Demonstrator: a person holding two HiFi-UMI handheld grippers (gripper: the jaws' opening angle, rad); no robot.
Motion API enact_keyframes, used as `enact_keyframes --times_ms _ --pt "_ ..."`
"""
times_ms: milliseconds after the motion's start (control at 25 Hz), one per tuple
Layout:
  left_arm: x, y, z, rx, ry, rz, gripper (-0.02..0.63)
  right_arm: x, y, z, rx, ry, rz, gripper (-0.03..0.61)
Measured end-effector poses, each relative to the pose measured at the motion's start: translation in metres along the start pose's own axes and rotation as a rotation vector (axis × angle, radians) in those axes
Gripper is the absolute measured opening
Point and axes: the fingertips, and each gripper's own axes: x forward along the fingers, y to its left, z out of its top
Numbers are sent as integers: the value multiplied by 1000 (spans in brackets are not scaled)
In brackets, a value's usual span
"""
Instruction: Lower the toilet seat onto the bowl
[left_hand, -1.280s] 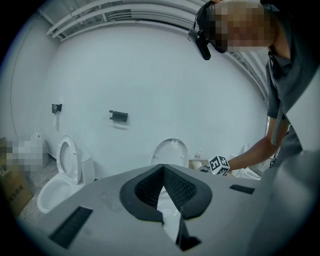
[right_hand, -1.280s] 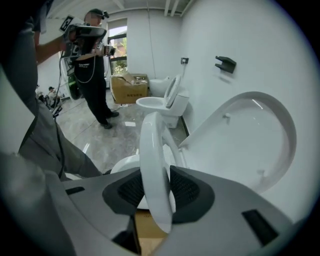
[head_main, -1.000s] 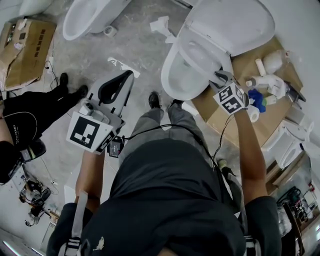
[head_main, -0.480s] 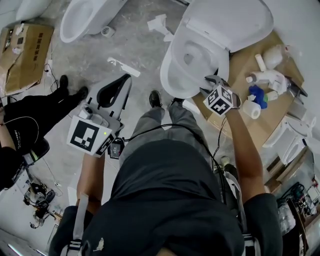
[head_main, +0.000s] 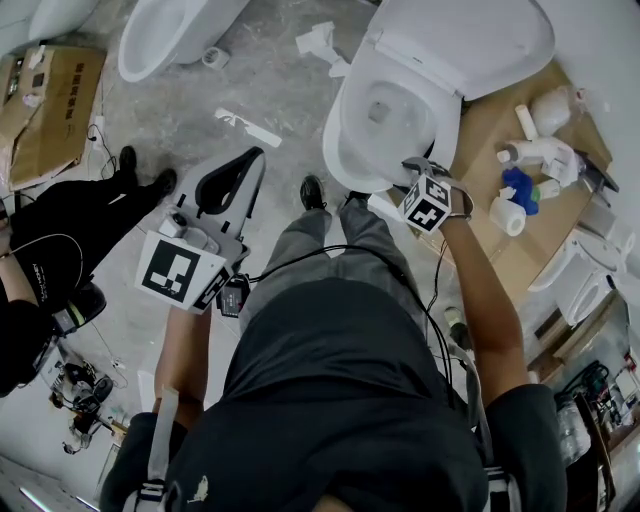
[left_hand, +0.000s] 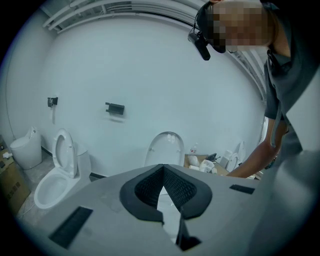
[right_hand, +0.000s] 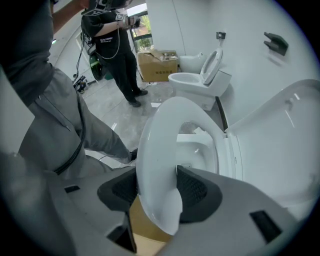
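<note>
right gripper (right_hand: 157, 187): fingers opening, toilet seat (right_hand: 155, 155) rim between them | left gripper (left_hand: 162, 170): fingers together, holding nothing, apart from toilet | lid (right_hand: 280, 145) raised behind seat

Seat (right_hand: 160, 165): glossy white, plain.
Bowl (head_main: 395, 130): white.
Lid (head_main: 470, 40): white.
Floor (head_main: 250, 90): mottled grey with paler streaks.
Cardboard (head_main: 490, 130): tan-brown.
Trousers (head_main: 330, 250): light grey.
Shirt (head_main: 340, 380): dark grey.
Shoe (head_main: 311, 192): black.
Wall (left_hand: 150, 65): pale bluish white, unpatterned.
2 fittings (left_hand: 115, 108) on wall: black.
Object (head_main: 518, 188) on cardboard: bright blue.
Bystander's clothes (head_main: 70, 225): black.
</note>
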Motion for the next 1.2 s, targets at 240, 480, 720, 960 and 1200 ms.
enact_keyframes --times_ms 240,480,720,960,1200 --pt "0 7 -6 -5 9 2 5 21 16 -3 -5 36 63 235" --pt "-4 9 -14 -14 26 5 5 40 30 -5 -2 54 106 245" --pt "-5 12 -24 -23 40 5 5 60 44 -8 14 77 175 253" --pt "-3 9 -34 -27 61 1 5 84 55 -13 53 82 245 255" --pt "-2 4 -46 -30 89 4 5 106 67 -17 46 108 279 256"
